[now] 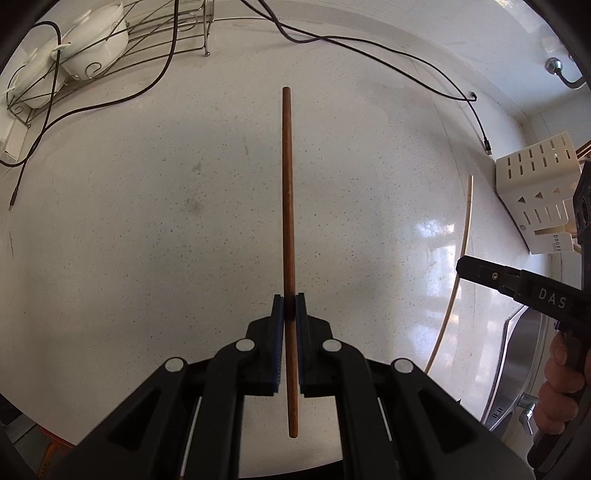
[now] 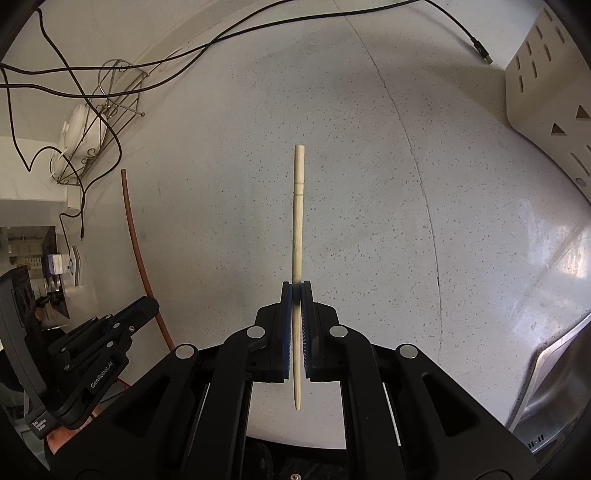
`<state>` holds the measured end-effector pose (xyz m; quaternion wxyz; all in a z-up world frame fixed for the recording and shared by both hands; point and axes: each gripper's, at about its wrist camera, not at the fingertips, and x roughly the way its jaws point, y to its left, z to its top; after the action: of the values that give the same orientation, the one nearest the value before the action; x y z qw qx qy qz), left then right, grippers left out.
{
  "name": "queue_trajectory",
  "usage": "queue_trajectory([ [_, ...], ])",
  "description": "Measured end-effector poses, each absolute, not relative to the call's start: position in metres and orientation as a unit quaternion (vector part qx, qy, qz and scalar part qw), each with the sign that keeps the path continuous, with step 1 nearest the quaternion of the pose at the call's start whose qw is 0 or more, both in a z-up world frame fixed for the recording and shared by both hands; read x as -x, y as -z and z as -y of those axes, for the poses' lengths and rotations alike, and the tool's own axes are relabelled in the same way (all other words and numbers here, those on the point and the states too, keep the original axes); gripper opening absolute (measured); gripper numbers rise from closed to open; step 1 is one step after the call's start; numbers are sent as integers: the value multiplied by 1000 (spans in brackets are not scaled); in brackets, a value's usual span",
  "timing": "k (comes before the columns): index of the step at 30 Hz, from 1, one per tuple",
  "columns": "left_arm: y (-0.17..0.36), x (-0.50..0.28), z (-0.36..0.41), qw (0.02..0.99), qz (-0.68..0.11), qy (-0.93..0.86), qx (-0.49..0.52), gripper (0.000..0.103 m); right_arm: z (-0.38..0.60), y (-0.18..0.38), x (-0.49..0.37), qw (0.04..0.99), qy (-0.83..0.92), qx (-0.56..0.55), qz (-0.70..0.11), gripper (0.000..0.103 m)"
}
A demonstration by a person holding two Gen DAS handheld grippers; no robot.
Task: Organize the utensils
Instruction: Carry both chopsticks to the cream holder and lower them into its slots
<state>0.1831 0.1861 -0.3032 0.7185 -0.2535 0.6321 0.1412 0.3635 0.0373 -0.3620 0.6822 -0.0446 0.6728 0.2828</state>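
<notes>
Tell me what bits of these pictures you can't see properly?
- Cream holder, left wrist view: its right side is hidden by the right gripper and the picture edge.
- Sink, right wrist view: cut off by the edge.
- White bowls, left wrist view: partly behind the wire rack.
- Label on the holder: too small to read.

A home kitchen. A pale speckled stone worktop (image 1: 147,221) carries a wire dish rack (image 1: 110,48) holding white lidded bowls (image 1: 96,40) at its far left corner. A cream slotted utensil holder (image 1: 535,192) stands on the worktop's right side, just beyond a stainless steel sink (image 2: 546,387) set into it.
</notes>
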Motion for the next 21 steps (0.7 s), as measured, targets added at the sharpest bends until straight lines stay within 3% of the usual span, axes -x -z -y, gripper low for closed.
queue_trajectory([
  [21, 267, -209, -160, 778, -573, -86, 243, 6, -3, 300, -353, 768, -293, 39, -568, 5],
])
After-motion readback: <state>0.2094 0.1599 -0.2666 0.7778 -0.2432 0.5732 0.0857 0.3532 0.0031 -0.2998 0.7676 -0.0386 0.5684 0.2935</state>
